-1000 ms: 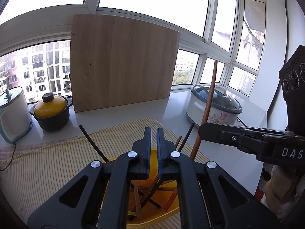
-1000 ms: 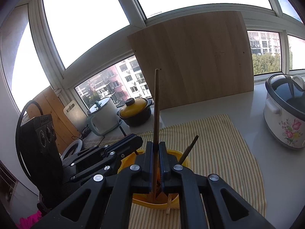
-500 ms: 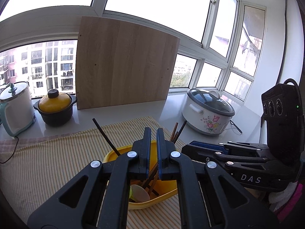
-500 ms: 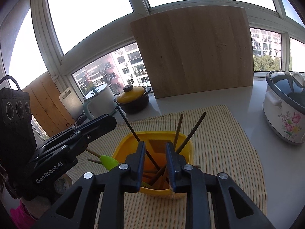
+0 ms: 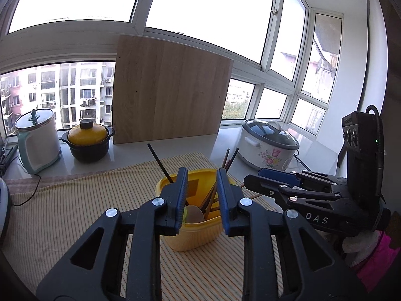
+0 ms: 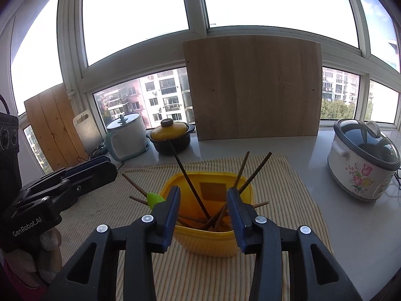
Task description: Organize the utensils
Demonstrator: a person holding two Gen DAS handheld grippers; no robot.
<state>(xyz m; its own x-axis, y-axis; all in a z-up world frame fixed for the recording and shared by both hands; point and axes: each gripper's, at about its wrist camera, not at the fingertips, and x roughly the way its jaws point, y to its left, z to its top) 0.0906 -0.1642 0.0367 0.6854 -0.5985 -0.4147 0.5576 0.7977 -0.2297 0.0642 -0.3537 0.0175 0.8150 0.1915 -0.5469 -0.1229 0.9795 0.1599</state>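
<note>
The striped yellow cloth (image 6: 288,175) is lying as before, and the yellow container (image 6: 213,243) is standing on its middle. Both cameras are now sitting farther back from the container than a second ago. The left gripper (image 5: 202,188), whose jaws were pressed together, is now holding them spread and empty in front of the container. The right gripper (image 6: 203,205), earlier pinching a brown stick, is also spread and empty now. The chopsticks (image 6: 253,173) are leaning inside the container, beside a green spoon (image 6: 154,199) at its left rim.
</note>
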